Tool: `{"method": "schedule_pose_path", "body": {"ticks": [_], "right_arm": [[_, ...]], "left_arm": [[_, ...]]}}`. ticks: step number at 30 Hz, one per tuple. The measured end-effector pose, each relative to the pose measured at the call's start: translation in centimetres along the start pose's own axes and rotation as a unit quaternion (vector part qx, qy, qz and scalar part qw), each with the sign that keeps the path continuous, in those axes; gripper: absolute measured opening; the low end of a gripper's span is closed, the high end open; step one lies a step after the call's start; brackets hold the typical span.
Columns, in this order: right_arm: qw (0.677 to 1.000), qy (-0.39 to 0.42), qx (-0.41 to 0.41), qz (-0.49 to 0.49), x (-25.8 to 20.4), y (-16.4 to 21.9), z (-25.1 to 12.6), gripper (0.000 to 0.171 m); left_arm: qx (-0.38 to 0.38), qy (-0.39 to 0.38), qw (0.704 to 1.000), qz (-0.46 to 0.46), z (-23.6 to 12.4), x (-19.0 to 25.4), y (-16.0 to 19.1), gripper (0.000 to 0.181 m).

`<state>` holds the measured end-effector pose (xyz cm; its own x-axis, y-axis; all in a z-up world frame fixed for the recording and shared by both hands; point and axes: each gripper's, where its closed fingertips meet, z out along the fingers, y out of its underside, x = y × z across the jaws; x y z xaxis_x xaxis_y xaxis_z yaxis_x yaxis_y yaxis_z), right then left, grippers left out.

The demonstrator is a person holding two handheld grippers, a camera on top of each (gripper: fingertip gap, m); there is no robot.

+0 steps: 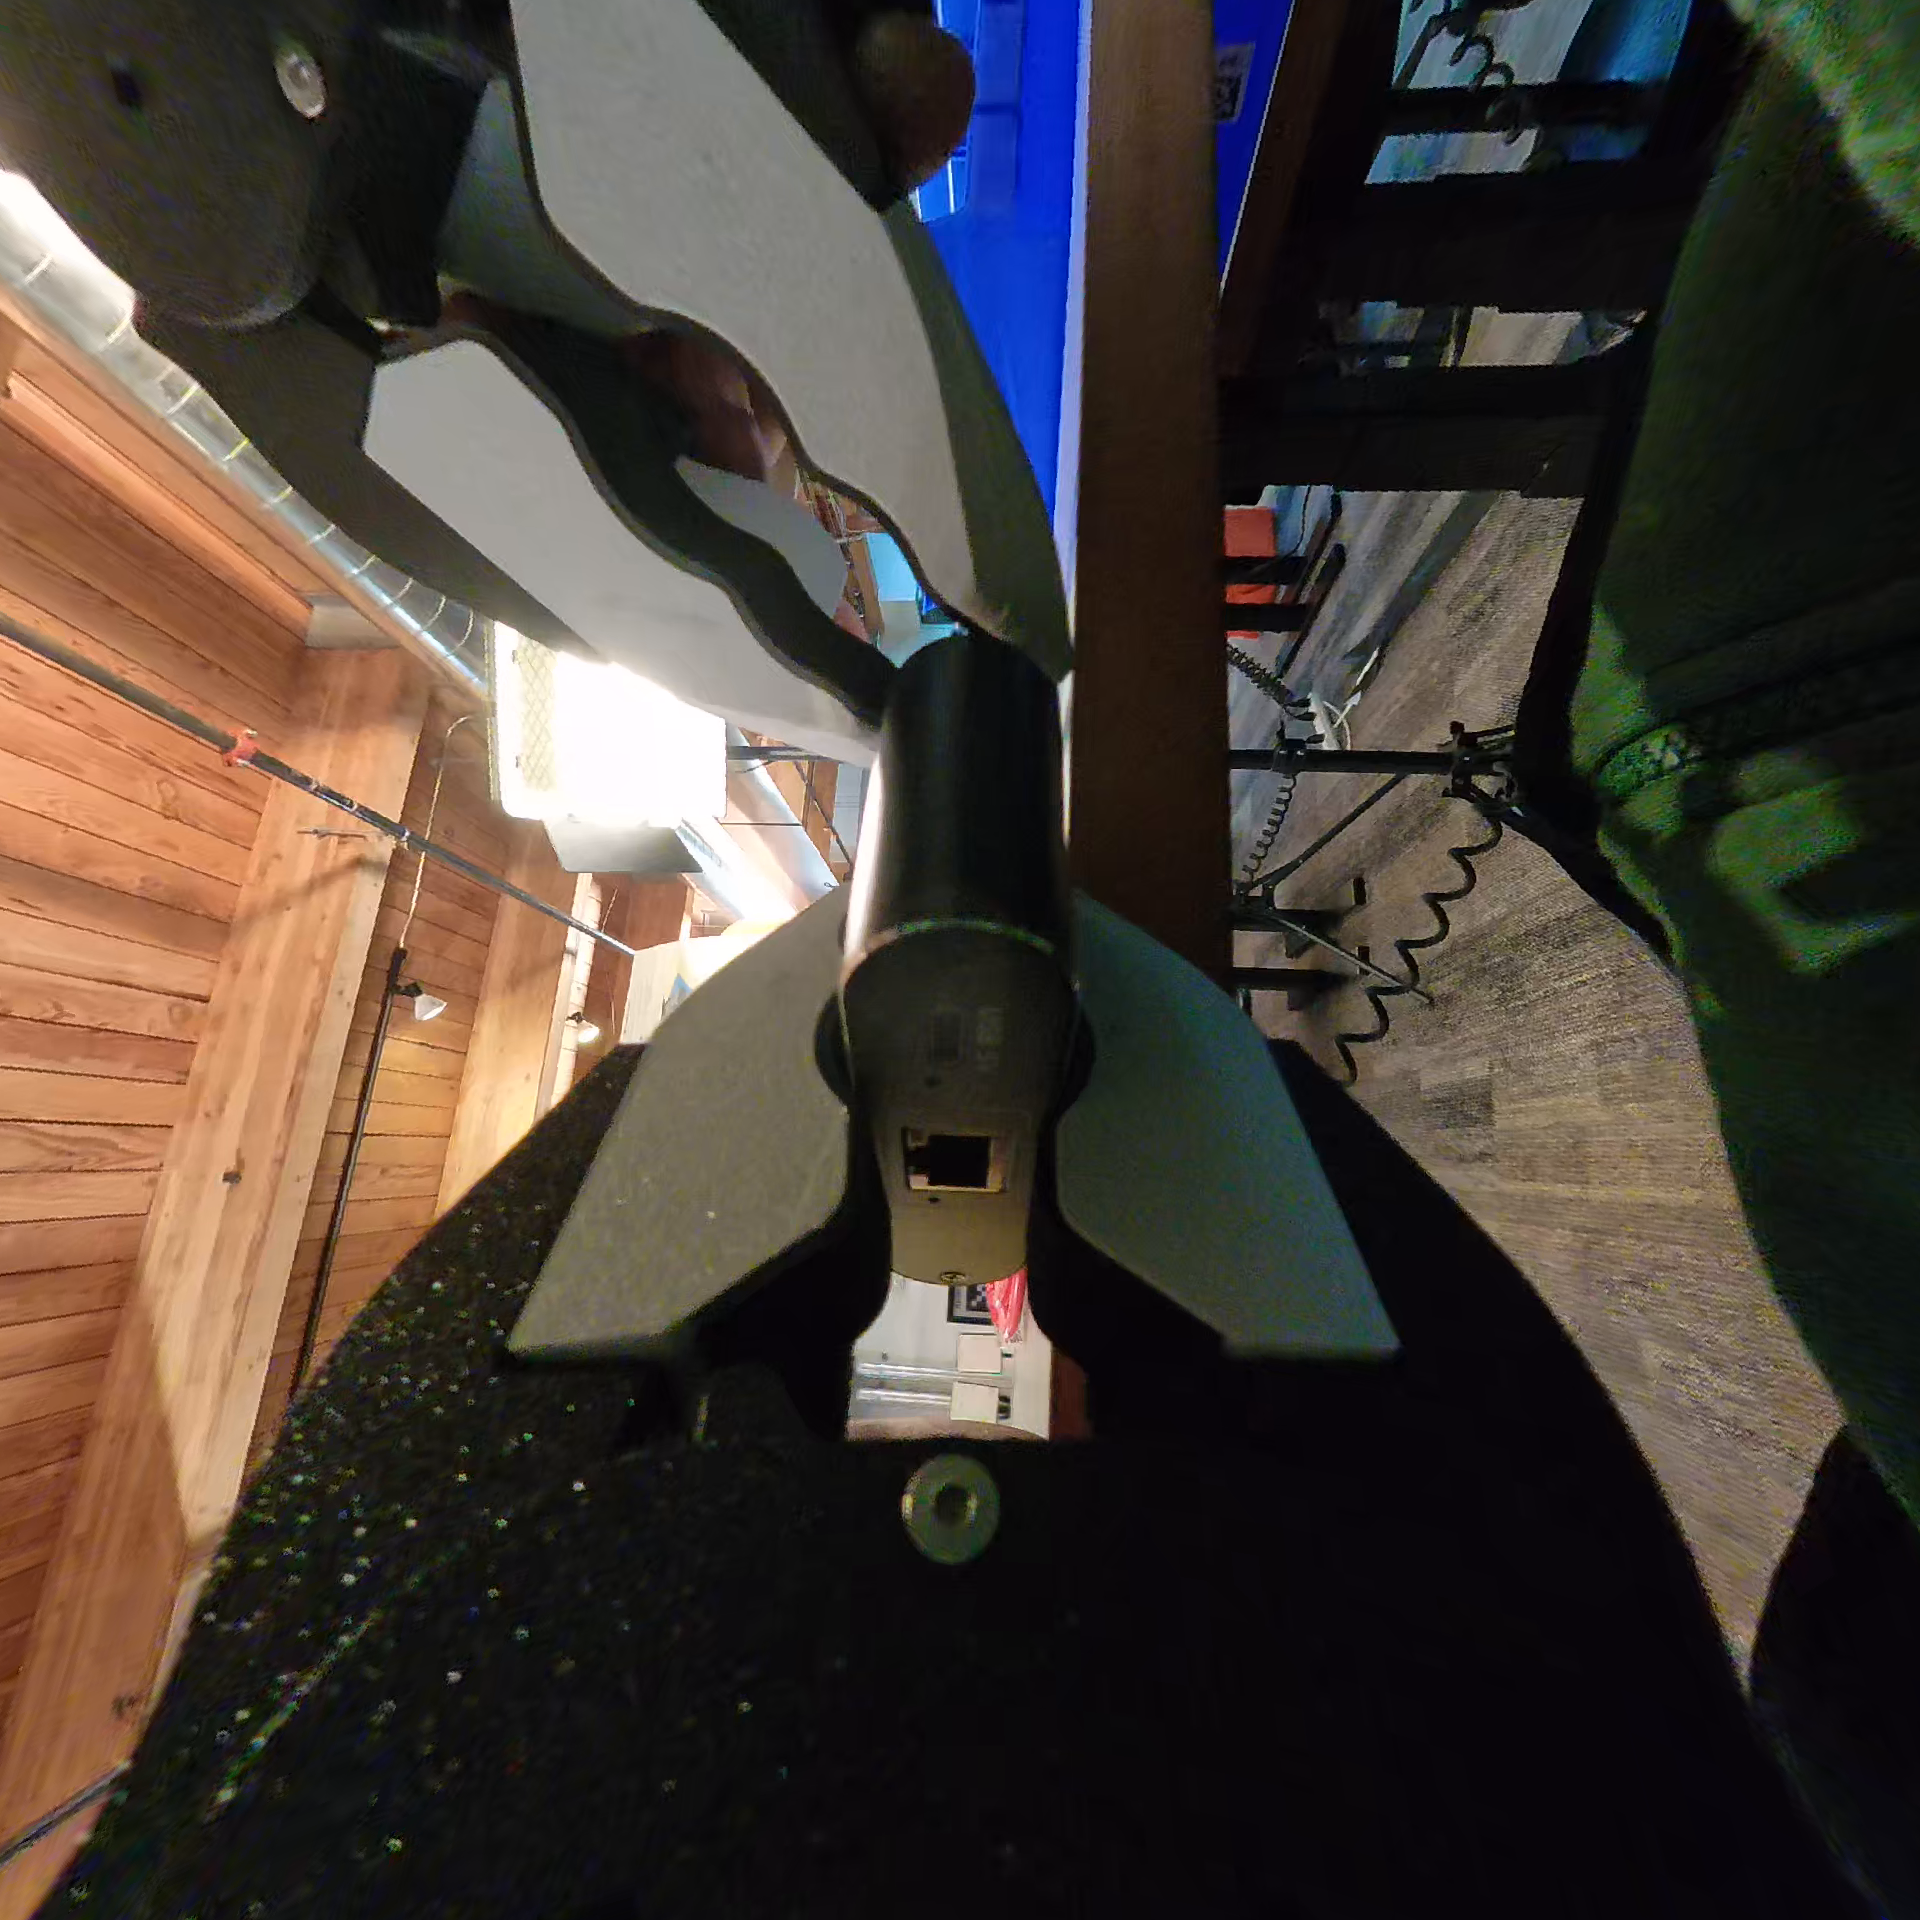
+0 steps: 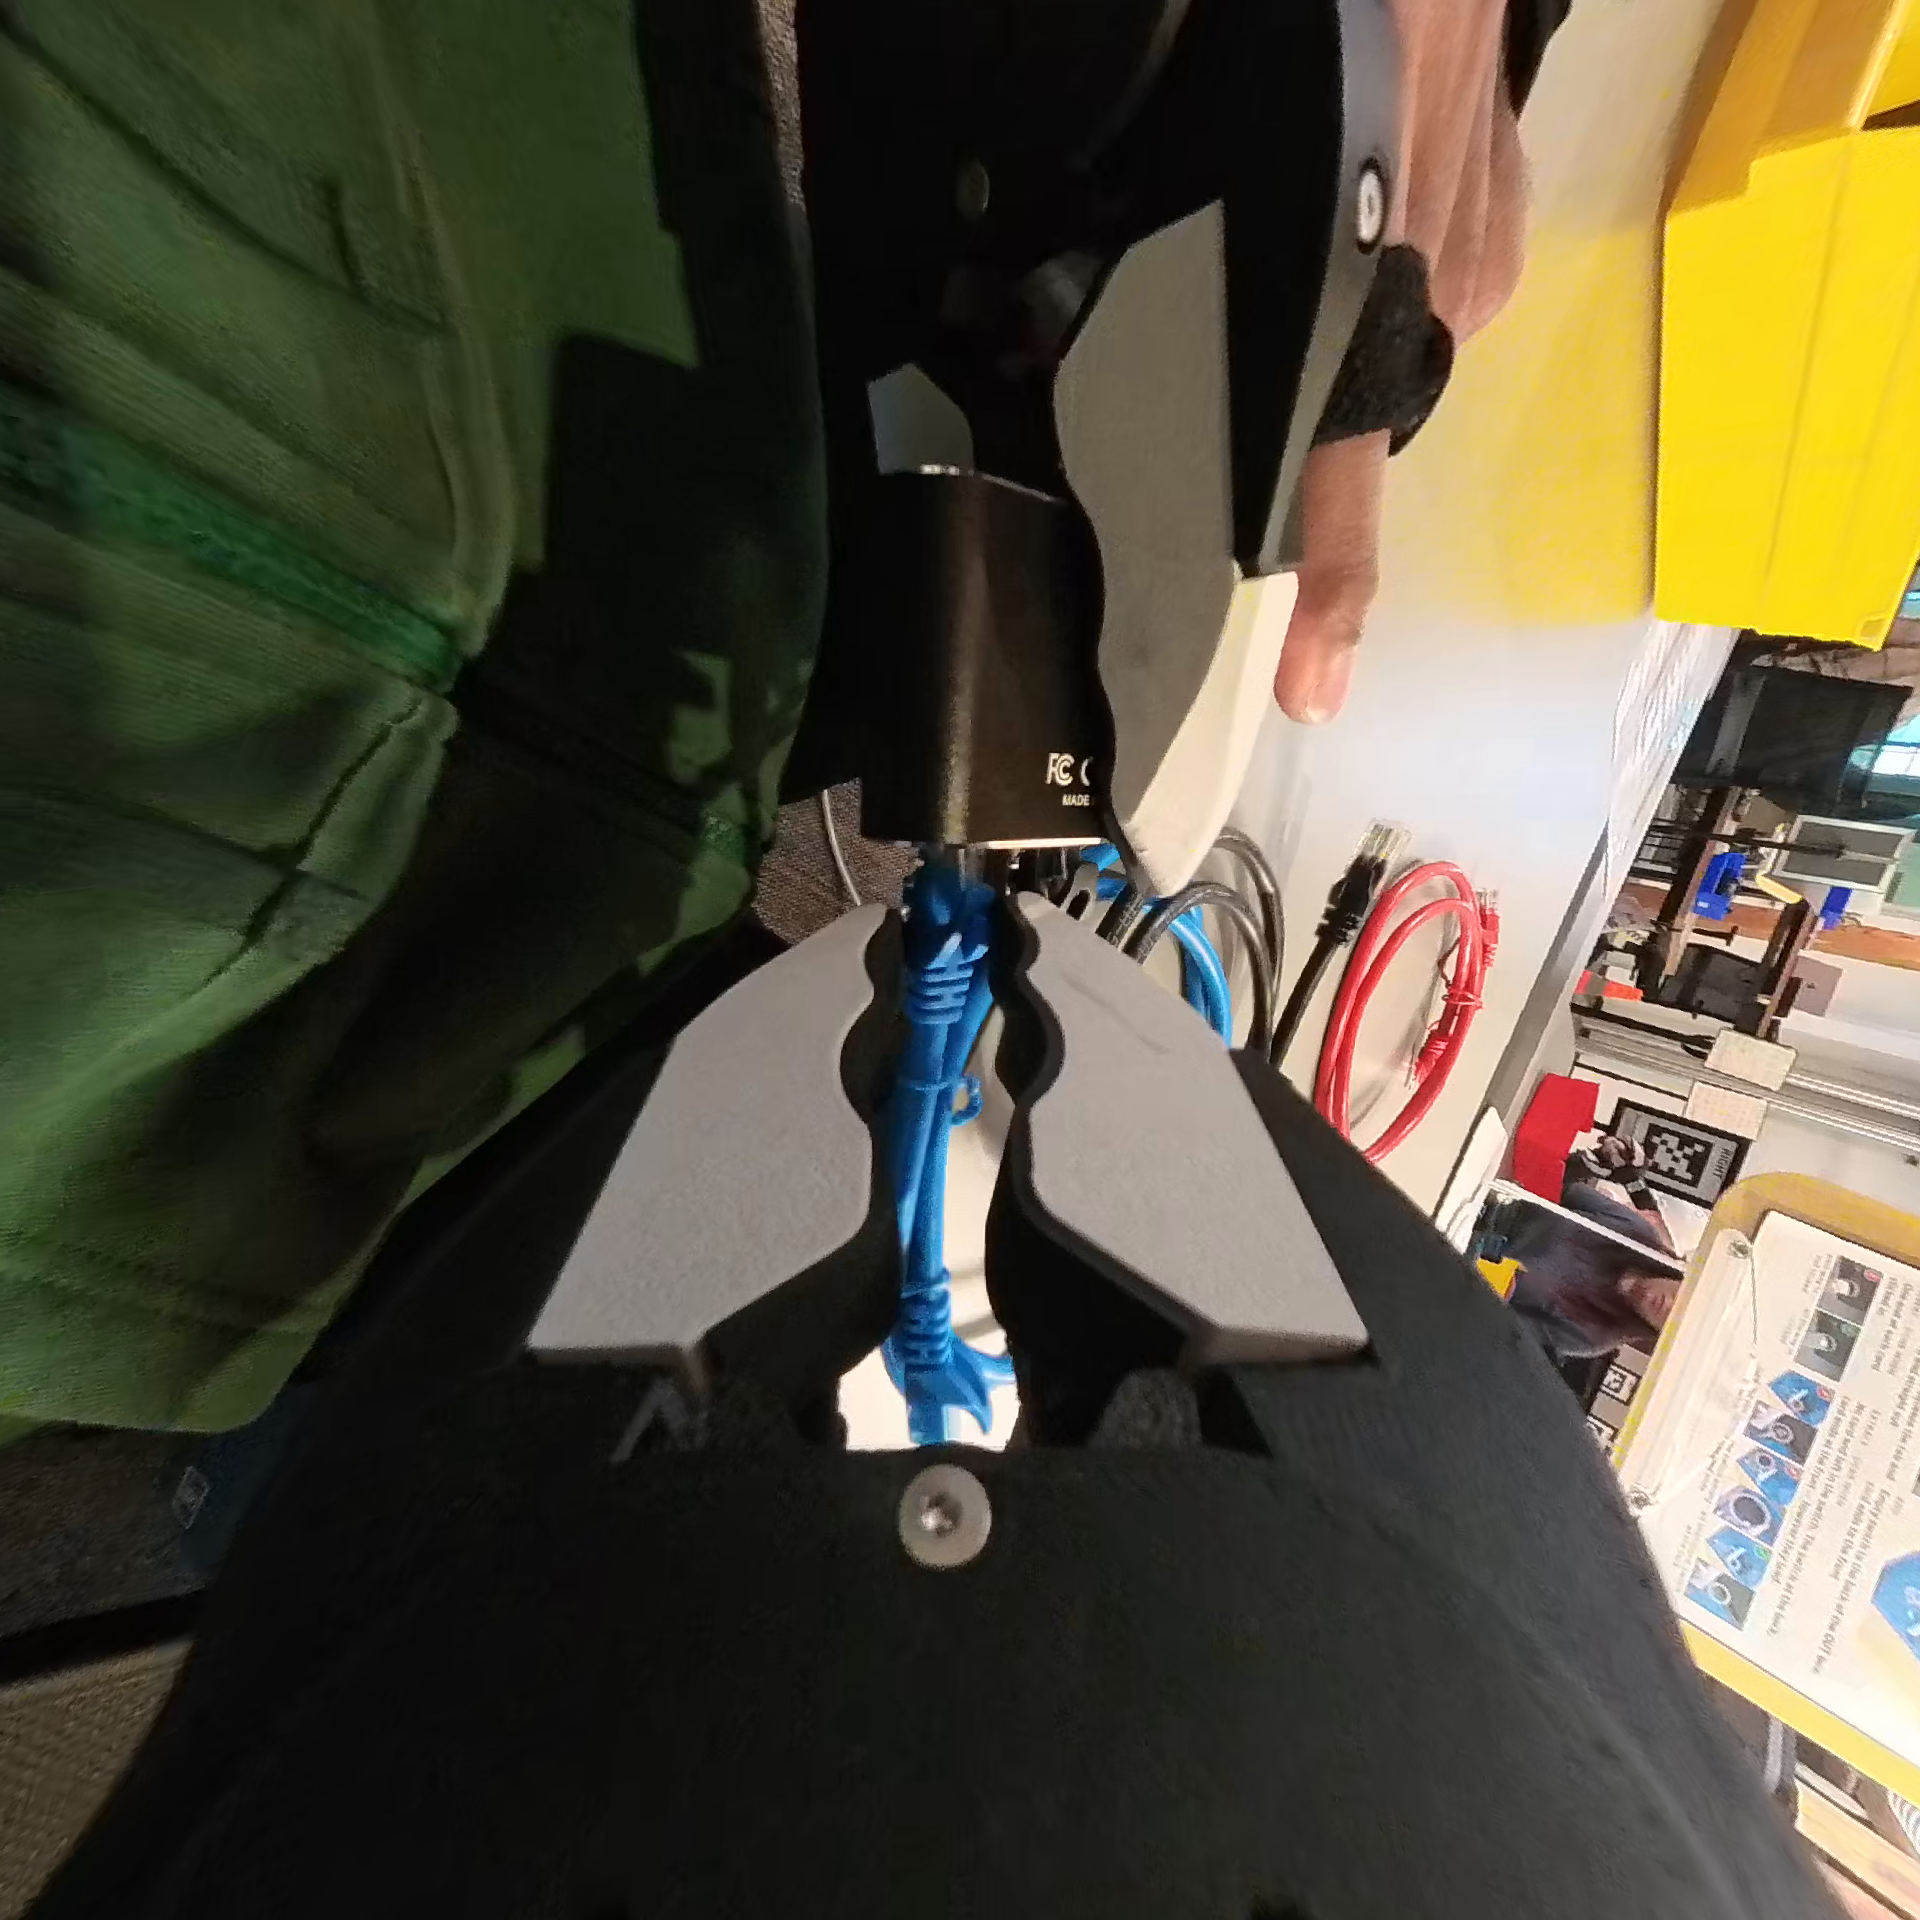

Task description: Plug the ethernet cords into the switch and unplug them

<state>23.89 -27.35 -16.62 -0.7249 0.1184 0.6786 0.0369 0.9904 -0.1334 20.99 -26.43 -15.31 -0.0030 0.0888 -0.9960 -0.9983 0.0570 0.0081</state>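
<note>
Left gripper (image 1: 951, 1049) fingers clamped on the black switch (image 1: 951, 1039), one empty port facing the camera. Right gripper (image 2: 951, 935) fingers closed on the blue ethernet cord (image 2: 935, 1039), plug at the switch's port edge. Red cord (image 2: 1392, 1018) and black cord (image 2: 1340, 914) beyond on the white counter (image 2: 1455, 748).

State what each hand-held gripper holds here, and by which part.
Left hand-held gripper: the black switch, clamped across its sides near one end. Right hand-held gripper: the blue ethernet cord, pinched at its boot just behind the plug.
</note>
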Motion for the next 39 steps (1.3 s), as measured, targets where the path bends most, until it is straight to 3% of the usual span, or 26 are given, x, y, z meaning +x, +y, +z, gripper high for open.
{"method": "schedule_pose_path", "body": {"ticks": [1,5,9,19,25,39], "right_arm": [[1.0,0.003,-0.001,0.0,0.1,0.0,0.0,0.015],[1.0,0.021,0.001,-0.004,0.4,-0.2,0.1,0.016],[0.991,0.126,0.035,-0.017,2.7,-0.7,0.1,0.018],[0.956,0.291,0.032,0.008,3.0,1.8,-0.9,0.024],[0.938,0.346,0.03,-0.017,3.4,1.6,-0.7,0.01],[0.941,0.331,0.043,-0.049,3.6,0.9,-0.5,0.009]], "left_arm": [[-0.001,0.0,1.0,-0.002,0.0,0.0,0.0,0.027],[-0.002,0.0,1.0,-0.022,-0.1,-0.1,0.4,0.027],[-0.026,-0.018,0.997,-0.064,-0.2,-1.1,1.7,0.027],[-0.036,-0.021,0.996,-0.075,0.3,-1.0,1.4,0.028],[-0.044,-0.024,0.995,-0.092,0.5,-1.3,1.4,0.028],[-0.062,0.004,0.995,-0.072,0.6,-1.1,1.8,0.027]]}}
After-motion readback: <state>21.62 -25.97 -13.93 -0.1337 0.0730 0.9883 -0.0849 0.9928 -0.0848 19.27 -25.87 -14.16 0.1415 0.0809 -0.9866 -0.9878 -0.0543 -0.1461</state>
